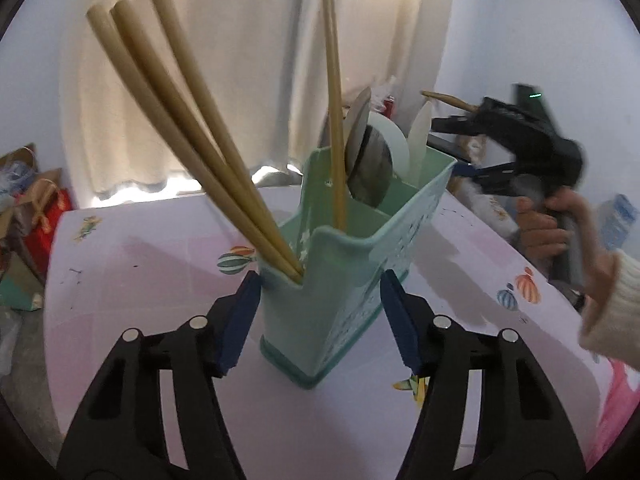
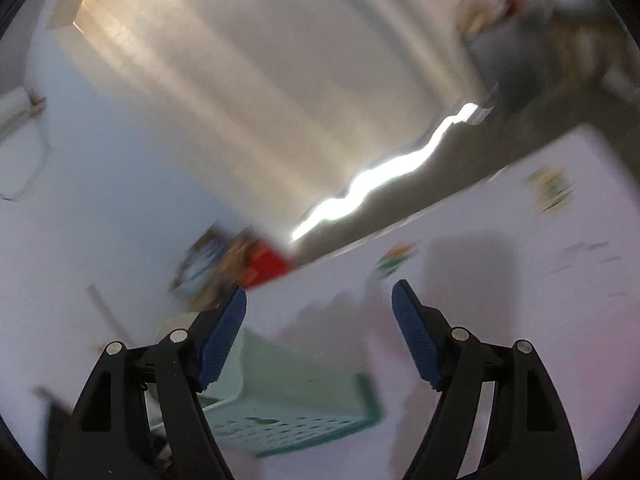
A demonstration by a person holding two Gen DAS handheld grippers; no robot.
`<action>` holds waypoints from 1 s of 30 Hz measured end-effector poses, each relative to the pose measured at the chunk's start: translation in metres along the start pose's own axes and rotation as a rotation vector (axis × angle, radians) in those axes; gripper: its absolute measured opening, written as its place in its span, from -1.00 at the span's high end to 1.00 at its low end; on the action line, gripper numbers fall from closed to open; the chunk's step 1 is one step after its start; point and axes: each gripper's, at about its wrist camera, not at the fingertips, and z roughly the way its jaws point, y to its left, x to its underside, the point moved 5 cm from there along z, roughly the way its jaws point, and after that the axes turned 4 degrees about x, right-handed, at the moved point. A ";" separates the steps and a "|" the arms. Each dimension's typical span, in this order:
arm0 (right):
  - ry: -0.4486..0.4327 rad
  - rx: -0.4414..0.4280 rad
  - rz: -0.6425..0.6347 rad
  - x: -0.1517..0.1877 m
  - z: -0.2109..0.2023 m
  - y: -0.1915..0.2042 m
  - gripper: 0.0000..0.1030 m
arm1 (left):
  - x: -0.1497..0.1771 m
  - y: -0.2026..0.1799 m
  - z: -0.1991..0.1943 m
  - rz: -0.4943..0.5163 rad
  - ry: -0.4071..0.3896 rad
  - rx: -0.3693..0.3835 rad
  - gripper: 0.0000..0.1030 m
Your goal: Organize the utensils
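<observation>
A mint-green utensil holder (image 1: 352,280) stands on the table. Three wooden sticks (image 1: 188,128) lean left out of its near compartment and a fourth (image 1: 334,120) stands upright. A metal spoon (image 1: 368,168) and white spoons (image 1: 420,136) fill the far compartment. My left gripper (image 1: 318,280) straddles the holder's near end, its blue pads (image 1: 236,328) right at the walls; whether they press is unclear. My right gripper (image 1: 448,146), held by a hand (image 1: 540,232), hovers open beyond the holder. In the blurred right wrist view this gripper (image 2: 320,288) has nothing between its pads, and the holder (image 2: 288,412) lies below.
The table (image 1: 160,280) has a pale pink cloth with balloon prints and ends at a far edge before a cream curtain (image 1: 240,60). Bags and a red box (image 1: 44,216) sit on the floor at the left. More clutter (image 1: 620,216) sits at the right.
</observation>
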 end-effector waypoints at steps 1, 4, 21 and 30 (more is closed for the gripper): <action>0.039 -0.038 0.012 0.001 0.011 -0.002 -0.43 | -0.001 0.005 0.000 0.013 0.013 0.020 0.03; 0.098 -0.073 0.055 0.008 0.035 -0.010 -0.36 | -0.006 0.016 0.003 0.054 0.042 0.057 0.16; 0.079 -0.217 0.335 0.063 0.013 -0.032 -0.16 | -0.015 0.021 0.019 -0.047 0.072 0.085 -0.14; 0.099 -0.191 0.371 0.100 -0.026 -0.033 -0.14 | 0.009 -0.001 -0.007 -0.151 0.107 0.115 -0.13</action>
